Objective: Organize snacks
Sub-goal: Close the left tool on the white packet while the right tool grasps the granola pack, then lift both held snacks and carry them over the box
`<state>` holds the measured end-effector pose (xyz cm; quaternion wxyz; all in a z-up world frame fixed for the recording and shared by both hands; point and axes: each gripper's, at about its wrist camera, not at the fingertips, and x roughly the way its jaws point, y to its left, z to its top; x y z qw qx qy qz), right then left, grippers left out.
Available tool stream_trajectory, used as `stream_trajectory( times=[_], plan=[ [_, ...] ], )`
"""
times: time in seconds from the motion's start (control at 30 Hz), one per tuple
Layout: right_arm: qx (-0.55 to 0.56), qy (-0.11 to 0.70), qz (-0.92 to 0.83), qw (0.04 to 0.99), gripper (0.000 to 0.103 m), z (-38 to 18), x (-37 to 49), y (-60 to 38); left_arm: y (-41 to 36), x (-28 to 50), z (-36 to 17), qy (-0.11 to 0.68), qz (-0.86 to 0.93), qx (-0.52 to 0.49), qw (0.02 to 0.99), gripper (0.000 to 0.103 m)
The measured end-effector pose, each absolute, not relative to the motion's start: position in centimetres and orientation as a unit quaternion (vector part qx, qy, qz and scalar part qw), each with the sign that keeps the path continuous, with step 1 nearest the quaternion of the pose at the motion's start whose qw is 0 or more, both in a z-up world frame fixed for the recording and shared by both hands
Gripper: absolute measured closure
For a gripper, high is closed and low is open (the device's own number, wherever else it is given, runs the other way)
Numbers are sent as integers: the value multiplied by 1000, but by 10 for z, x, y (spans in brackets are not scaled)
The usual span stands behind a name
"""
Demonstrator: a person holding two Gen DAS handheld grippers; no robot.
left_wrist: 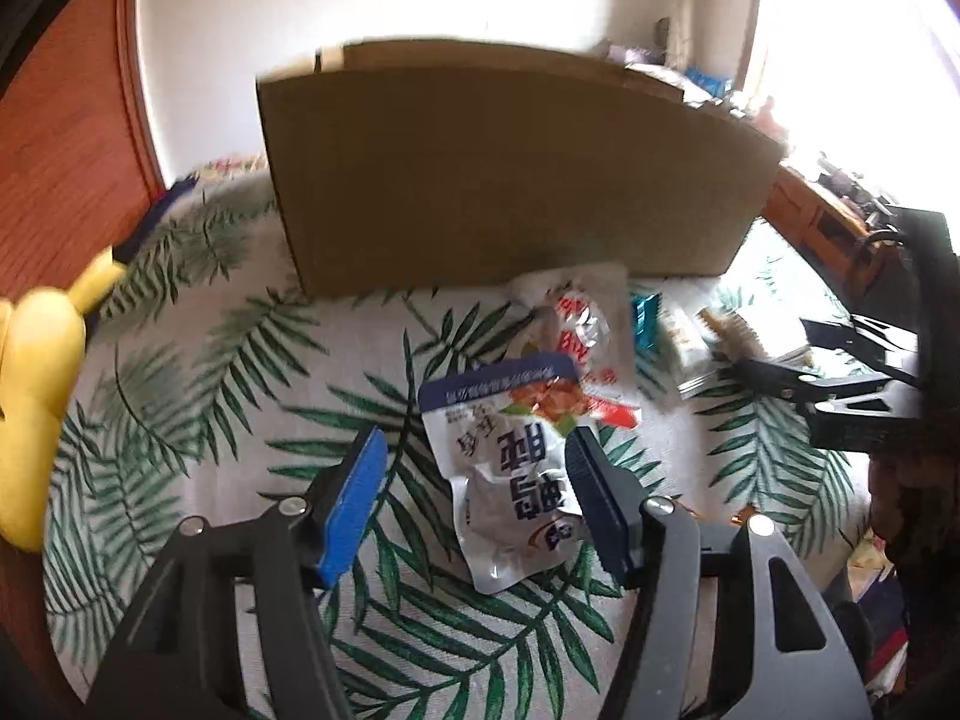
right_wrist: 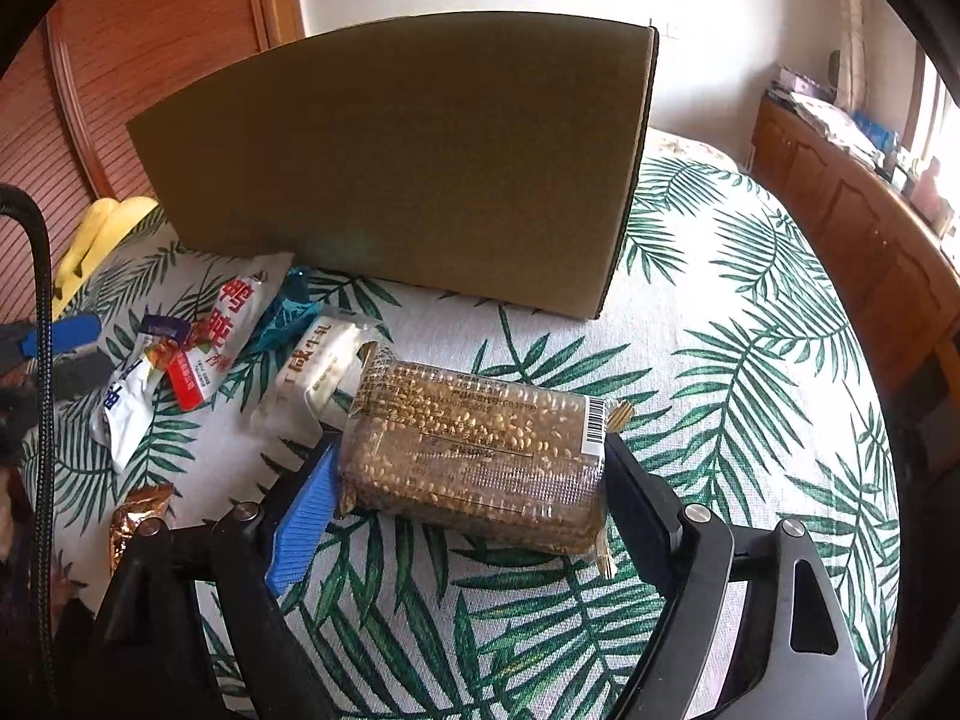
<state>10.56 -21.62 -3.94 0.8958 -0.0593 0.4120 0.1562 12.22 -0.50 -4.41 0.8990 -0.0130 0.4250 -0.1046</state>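
A tall cardboard box [left_wrist: 510, 174] stands on a leaf-print cloth; it also shows in the right wrist view [right_wrist: 396, 162]. My left gripper [left_wrist: 474, 462] is open, its fingers either side of a silver-and-blue snack pouch [left_wrist: 510, 468] lying on the cloth. A white-and-red pouch [left_wrist: 585, 324] lies just behind it. My right gripper [right_wrist: 468, 468] is shut on a clear pack of puffed grain bars [right_wrist: 474, 450], held just above the cloth. The silver-and-blue pouch [right_wrist: 129, 396], the white-and-red pouch [right_wrist: 228, 324] and a white milk-snack pack [right_wrist: 312, 372] lie left of it.
A yellow plush toy [left_wrist: 36, 372] sits at the left edge. A teal wrapper [right_wrist: 288, 306] lies by the box. A gold wrapper [right_wrist: 135, 516] lies near the front left. A wooden cabinet [right_wrist: 852, 228] runs along the right. A wooden panel [right_wrist: 150, 60] stands behind.
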Motion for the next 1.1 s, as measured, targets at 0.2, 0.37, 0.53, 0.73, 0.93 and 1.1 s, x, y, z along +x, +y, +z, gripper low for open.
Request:
stream_trajectory(
  times=[0.2,0.37,0.53,0.73,0.93,1.1],
  plan=[
    [-57,413,158,895,18,-40,112,-212,-19,130,-55,440,-103,4,892,35],
    [-61,412,157,895,18,-40,112,-209,-31,126,-57,431,-103,34,896,40],
    [-61,412,158,896,18,-41,110,-208,-33,120,-51,415,-109,42,902,54],
    [-60,411,159,896,18,-41,109,-209,-29,109,-41,398,-116,45,909,61],
    [-59,411,159,895,18,-41,110,-208,-26,96,-36,384,-128,36,914,61],
    [-56,409,160,897,18,-40,109,-210,-20,95,-27,375,-129,24,918,61]
  ],
)
